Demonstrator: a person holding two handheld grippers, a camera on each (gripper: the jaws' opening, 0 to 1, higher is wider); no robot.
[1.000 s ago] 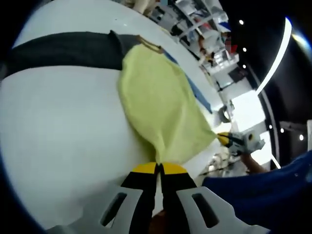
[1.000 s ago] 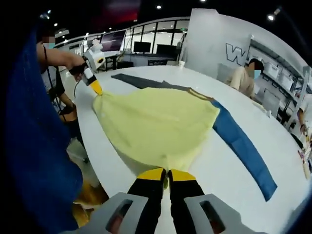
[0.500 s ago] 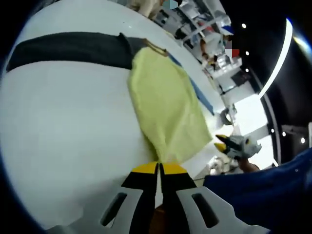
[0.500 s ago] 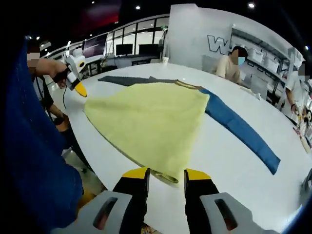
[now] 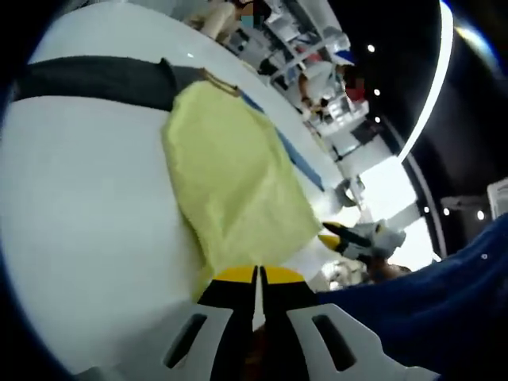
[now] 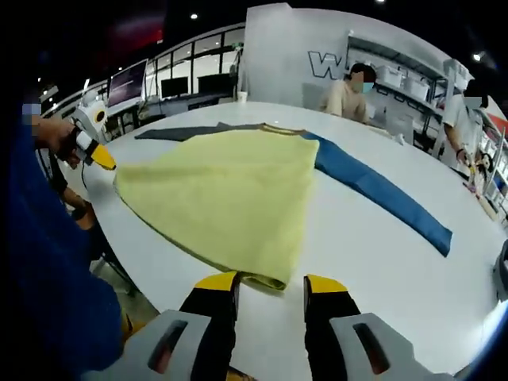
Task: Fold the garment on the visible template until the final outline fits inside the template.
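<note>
Left gripper view: low at the table [image 5: 87,238] edge, rolled, close on the garment [image 5: 230,182] hem, looking along it.
Right gripper view: raised at the near hem corner, facing across the garment [image 6: 226,194].
Shared: garment, white table [image 6: 373,238], each other's gripper [image 5: 337,238] [image 6: 101,157].

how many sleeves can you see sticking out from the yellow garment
2. A blue sleeve stretches right of the yellow garment across the white table; a dark grey sleeve runs from its far-left side. Nothing appears hidden.
</note>
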